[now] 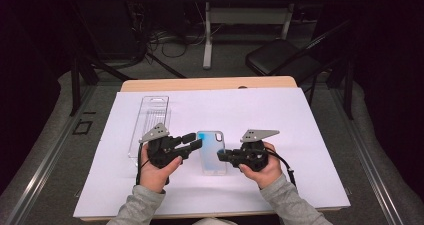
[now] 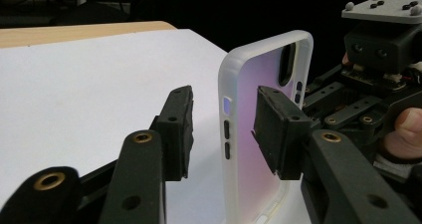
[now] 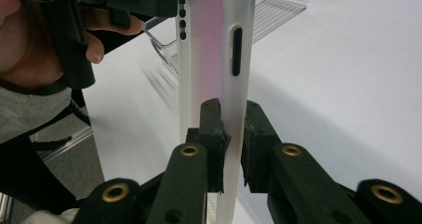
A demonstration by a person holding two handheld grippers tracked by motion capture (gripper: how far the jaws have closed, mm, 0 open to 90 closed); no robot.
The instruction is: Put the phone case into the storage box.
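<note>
Nearest you, your right gripper is clenched on the side wall of the translucent frosted plastic phone case, one jaw inside the shell and one outside. The case sits at mid-table on the white sheet, between your two hands, its long axis running away from you. Your left gripper straddles the opposite long edge, one pad inside, the other apart from the rim, so it is not yet gripping. The clear plastic packaging tray lies beyond your left hand.

A clear plastic package lies on the white sheet covering the wooden table.
</note>
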